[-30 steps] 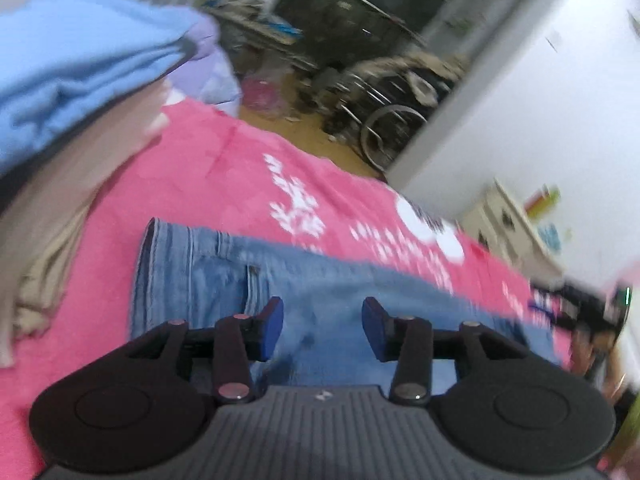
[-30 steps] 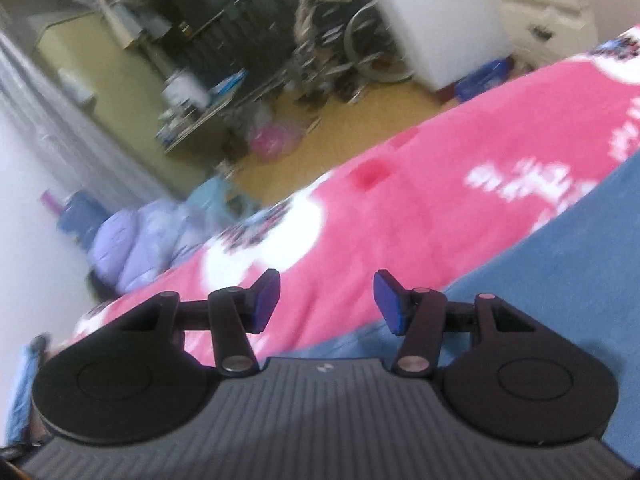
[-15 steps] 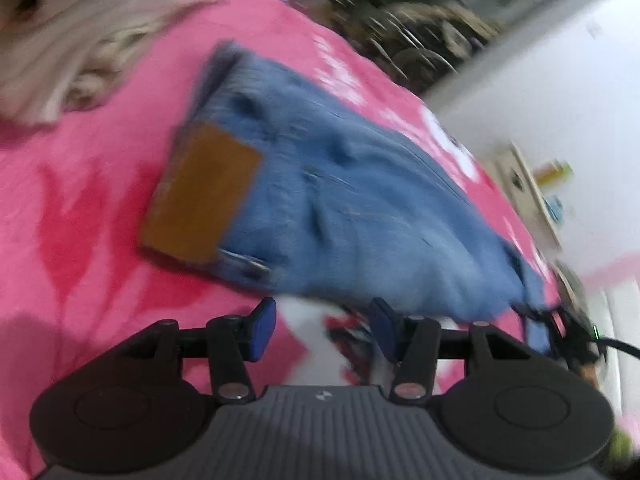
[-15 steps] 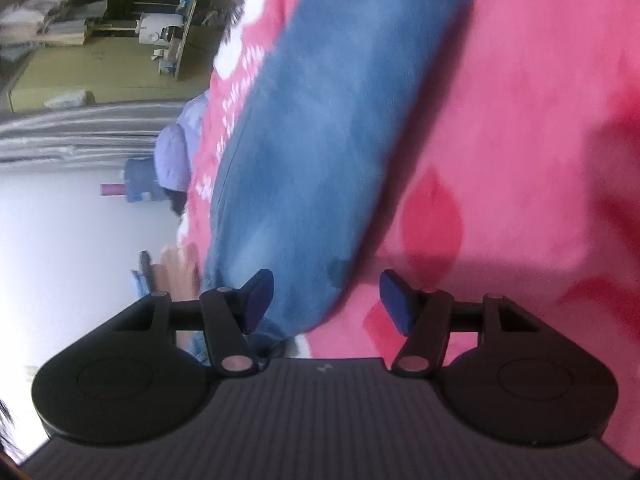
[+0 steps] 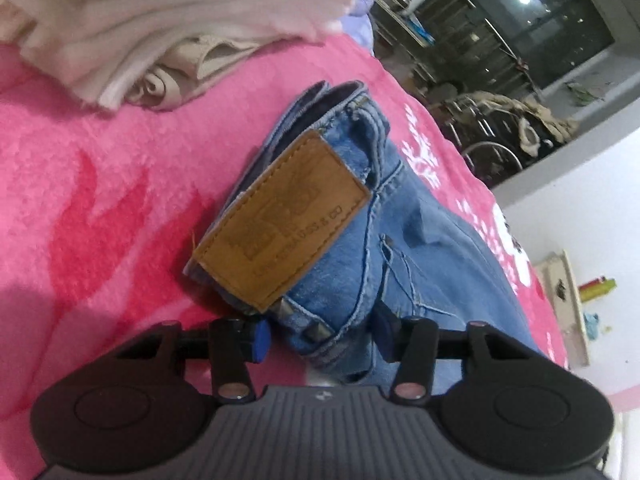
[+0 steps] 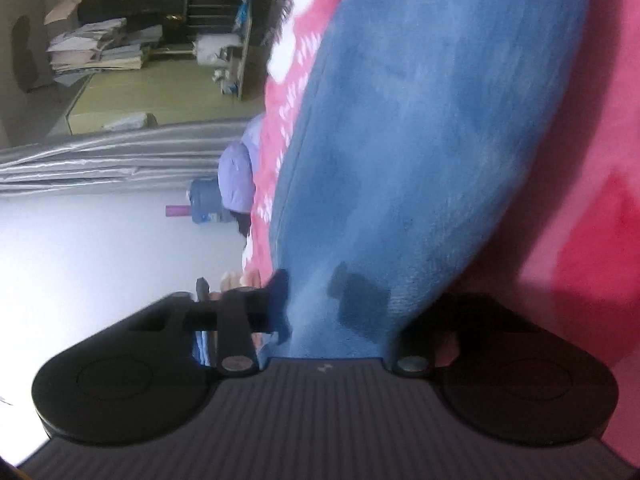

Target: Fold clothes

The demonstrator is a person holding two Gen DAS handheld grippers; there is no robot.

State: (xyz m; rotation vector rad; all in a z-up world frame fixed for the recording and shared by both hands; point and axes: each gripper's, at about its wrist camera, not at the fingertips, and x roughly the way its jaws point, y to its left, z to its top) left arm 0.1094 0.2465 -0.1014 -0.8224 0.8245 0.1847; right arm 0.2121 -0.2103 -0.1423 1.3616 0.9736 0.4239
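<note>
Jeans (image 5: 360, 240) lying on pink blanket (image 5: 100, 200) | left gripper (image 5: 320, 334) gaping wide around waistband | right gripper (image 6: 340, 312) straddling leg, wide

Domestic bedroom. Evidence: bed under fleecy pink patterned blanket (image 5: 100, 184), stacked pale folded laundry (image 5: 160, 28), cream drawer cabinet (image 5: 568, 300) against white wall, grey curtain (image 6: 100, 156), cluttered dark shelving (image 5: 500, 32).

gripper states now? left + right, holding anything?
Left gripper: open, fingers straddling the waistband end of the jeans, not clamped.
Right gripper: open around the jeans leg end; one finger hidden by denim.
</note>
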